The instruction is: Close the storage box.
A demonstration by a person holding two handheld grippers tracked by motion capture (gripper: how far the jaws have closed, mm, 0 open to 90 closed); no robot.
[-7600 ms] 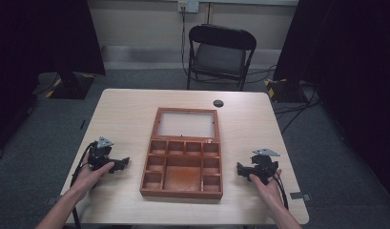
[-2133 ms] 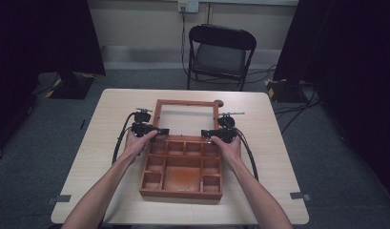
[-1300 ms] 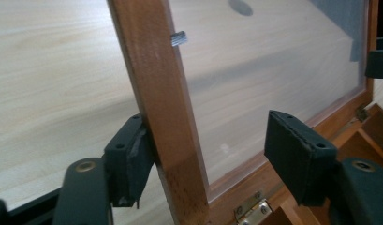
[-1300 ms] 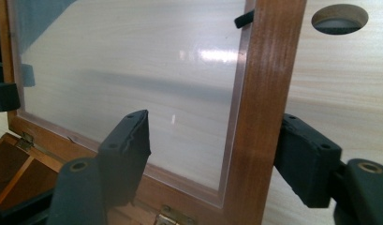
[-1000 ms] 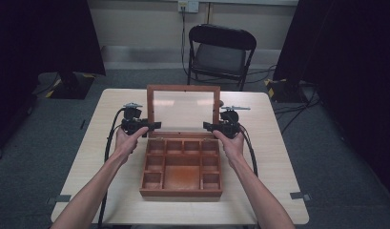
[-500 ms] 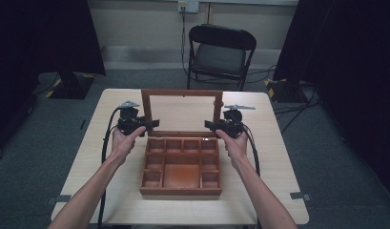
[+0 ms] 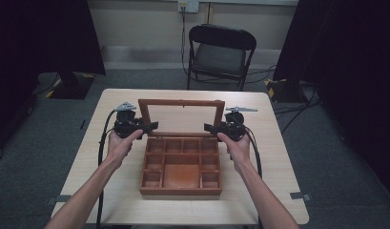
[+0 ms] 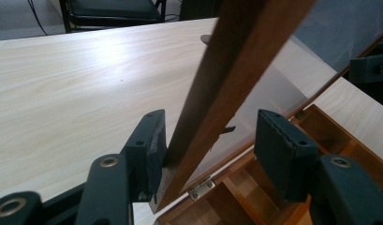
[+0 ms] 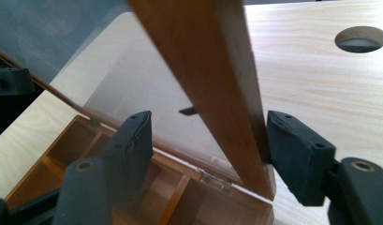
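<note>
Behind the table (image 7: 111, 162) stood a chair (image 7: 220, 52). Mid-table, the box (image 7: 181, 167) had its lid (image 7: 181, 102) raised; gripper views showed left gripper (image 8: 205, 140) and right gripper (image 9: 208, 145) straddling its side rails loosely, right jaws just widening.

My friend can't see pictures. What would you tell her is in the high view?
A person stands a wooden box's glass lid upright with the left gripper and the right gripper, one at each side rail. The open box, split into small compartments, sits on a pale table, with a black chair behind.
</note>
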